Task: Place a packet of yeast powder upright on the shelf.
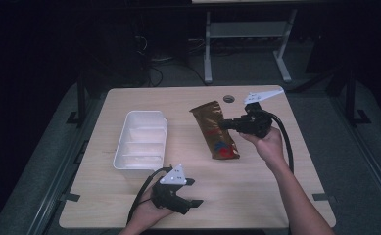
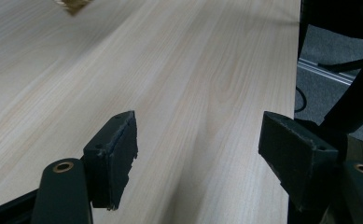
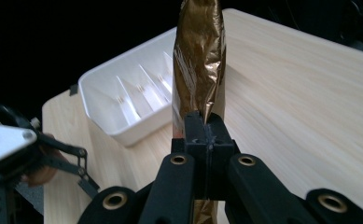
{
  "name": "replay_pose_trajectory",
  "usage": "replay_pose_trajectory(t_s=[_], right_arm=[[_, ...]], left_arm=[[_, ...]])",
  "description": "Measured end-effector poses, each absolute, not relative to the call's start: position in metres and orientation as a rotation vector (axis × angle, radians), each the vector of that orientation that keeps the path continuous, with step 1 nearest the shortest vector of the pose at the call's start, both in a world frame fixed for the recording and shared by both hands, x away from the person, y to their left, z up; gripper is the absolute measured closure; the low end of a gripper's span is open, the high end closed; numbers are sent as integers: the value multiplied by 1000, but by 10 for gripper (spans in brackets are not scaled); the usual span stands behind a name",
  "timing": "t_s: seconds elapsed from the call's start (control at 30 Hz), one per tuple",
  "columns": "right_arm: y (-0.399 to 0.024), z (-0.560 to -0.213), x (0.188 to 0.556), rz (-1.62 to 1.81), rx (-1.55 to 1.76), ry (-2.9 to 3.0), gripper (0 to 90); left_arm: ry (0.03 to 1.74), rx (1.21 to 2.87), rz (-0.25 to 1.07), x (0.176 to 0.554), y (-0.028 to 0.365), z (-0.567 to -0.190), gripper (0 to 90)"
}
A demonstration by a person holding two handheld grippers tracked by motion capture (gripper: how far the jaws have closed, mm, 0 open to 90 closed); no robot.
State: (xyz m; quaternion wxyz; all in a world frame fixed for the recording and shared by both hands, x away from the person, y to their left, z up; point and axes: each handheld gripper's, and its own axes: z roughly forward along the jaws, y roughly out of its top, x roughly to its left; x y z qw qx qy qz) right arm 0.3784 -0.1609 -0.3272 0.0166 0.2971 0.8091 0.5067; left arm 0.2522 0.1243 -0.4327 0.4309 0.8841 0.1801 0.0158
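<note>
A gold foil snack bag (image 1: 215, 128) with a red and blue patch near its lower end lies across the middle right of the table. My right gripper (image 1: 226, 124) is shut on the bag's right edge. In the right gripper view the bag (image 3: 198, 60) rises from between the closed jaws, which pinch its crinkled foil, with my right gripper (image 3: 205, 132) at the pinch point. My left gripper (image 1: 192, 191) rests near the front edge of the table, open, with nothing between its fingers. In the left gripper view my left gripper (image 2: 198, 142) has its pads far apart over bare wood.
A white plastic tray (image 1: 142, 141) with dividers stands left of the bag, also seen as the white tray (image 3: 123, 98) in the right gripper view. A small round hole (image 1: 228, 99) sits at the table's back edge. The table's right edge (image 2: 295, 70) is close to the left gripper.
</note>
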Motion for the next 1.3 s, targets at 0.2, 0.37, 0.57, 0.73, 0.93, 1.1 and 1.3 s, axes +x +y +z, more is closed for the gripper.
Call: replay_pose_trajectory(t_s=[0.2, 0.37, 0.57, 0.73, 0.93, 1.1, 1.3], right_arm=[[-132, -315, 385, 1651, 848, 2502, 900], [-111, -311, 391, 1671, 805, 2510, 900], [-80, -309, 400, 1739, 760, 2490, 900], [-52, -315, 413, 1806, 743, 2485, 900], [-22, -322, 425, 1867, 736, 2505, 900], [2, -325, 430, 1861, 706, 2526, 900], [29, -333, 437, 1815, 666, 2566, 900]], left_arm=[[448, 2209, 29, 247, 128, -433, 273], [454, 2212, 24, 243, 132, -435, 274], [475, 2204, 31, 242, 140, -435, 273], [489, 2220, 35, 243, 146, -437, 273], [487, 2212, 35, 244, 148, -436, 282], [500, 2203, 35, 246, 151, -436, 275], [502, 2201, 50, 247, 155, -435, 275]])
